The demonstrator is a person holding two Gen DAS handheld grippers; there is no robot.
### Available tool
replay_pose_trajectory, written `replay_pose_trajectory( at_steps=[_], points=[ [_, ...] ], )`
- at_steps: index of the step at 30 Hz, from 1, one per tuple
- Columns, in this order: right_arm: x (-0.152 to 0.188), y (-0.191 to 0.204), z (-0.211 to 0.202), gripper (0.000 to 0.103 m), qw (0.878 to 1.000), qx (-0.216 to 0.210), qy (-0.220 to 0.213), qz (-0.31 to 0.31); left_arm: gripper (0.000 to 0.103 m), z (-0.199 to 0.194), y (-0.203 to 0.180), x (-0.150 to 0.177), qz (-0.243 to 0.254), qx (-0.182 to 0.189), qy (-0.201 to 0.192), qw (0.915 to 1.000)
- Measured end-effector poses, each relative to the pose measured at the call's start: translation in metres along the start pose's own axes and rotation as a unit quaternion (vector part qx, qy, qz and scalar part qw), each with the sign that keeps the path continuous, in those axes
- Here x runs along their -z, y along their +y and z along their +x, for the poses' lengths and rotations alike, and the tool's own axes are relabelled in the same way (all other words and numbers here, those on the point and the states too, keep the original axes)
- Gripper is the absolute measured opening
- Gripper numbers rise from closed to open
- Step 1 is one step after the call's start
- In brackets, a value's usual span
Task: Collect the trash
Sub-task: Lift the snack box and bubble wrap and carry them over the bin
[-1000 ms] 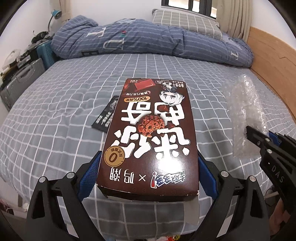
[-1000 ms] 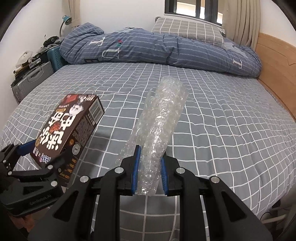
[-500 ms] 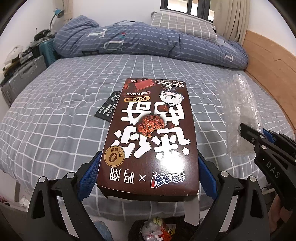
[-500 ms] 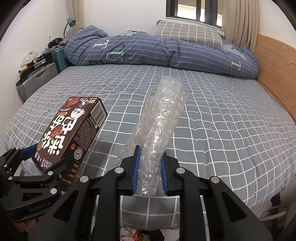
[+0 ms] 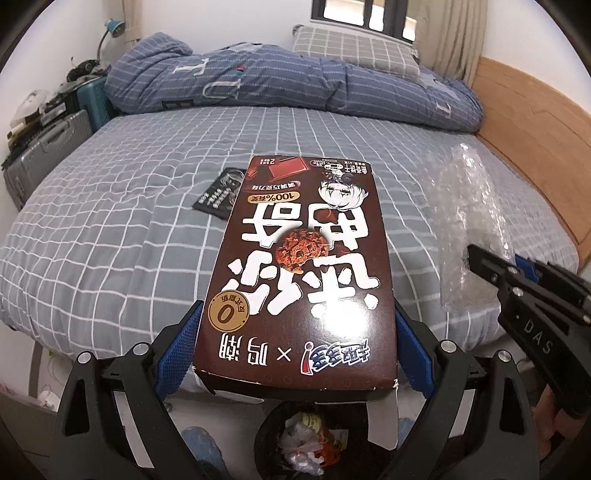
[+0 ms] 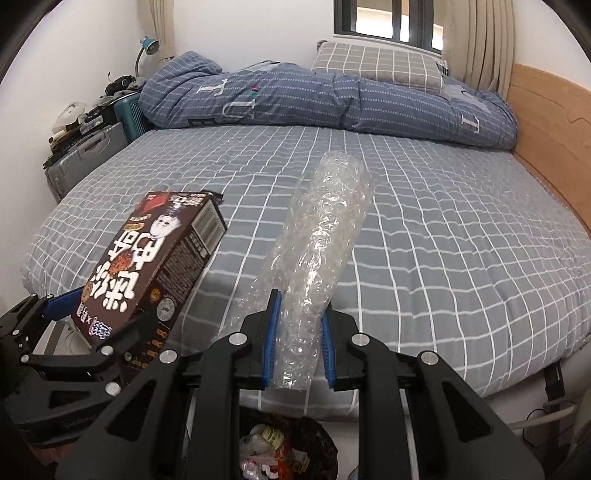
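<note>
My left tool (image 5: 295, 354) clamps the brown snack box (image 5: 301, 266) over the bed's (image 5: 110, 229) edge, a trash bin (image 6: 291, 448), seemingly part full, sits below, and my right tool (image 6: 296, 350) pinches the bubble wrap roll (image 6: 317, 236).

A: Where does the light come from?

B: From the window (image 5: 364, 16) at the top, soft daylight; its panes are blown out white. The room is evenly bright, and the bed (image 5: 129, 229) shows only faint shadows.

A: Any glare?

B: A dull sheen on the brown box (image 5: 299, 273), and sparkles on the clear plastic wrap (image 6: 317, 266).

A: Sharpness?

B: Fairly crisp in the middle. Fisheye bending curves the bed's grid lines, and the corners fall to black. The bin (image 6: 288, 450) below sits in shade.
</note>
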State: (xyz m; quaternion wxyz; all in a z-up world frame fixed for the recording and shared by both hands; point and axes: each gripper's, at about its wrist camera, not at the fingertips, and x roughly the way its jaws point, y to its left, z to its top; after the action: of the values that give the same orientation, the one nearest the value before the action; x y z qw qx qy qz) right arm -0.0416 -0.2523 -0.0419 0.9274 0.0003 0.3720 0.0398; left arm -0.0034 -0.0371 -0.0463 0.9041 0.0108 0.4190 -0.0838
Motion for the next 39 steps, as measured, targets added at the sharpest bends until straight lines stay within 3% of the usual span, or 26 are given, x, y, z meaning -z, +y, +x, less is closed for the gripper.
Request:
replay_pose_trajectory(
  at_steps=[16,26,39],
  points=[
    [0.065,0.002,-0.028,0.019,0.999,0.000,0.033,0.002,0.090,-0.029,-0.006,0.071,0.013,0.005,0.038,0.9992],
    [0.114,0.019,-0.036,0.019,0.997,-0.005,0.079,-0.009,0.090,-0.048,-0.002,0.099,0.010,-0.005,0.057,0.9983],
    [0.148,0.022,-0.052,0.019,0.994,-0.010,0.113,0.000,0.090,-0.067,0.003,0.133,0.005,-0.018,0.085,0.9962]
  ],
)
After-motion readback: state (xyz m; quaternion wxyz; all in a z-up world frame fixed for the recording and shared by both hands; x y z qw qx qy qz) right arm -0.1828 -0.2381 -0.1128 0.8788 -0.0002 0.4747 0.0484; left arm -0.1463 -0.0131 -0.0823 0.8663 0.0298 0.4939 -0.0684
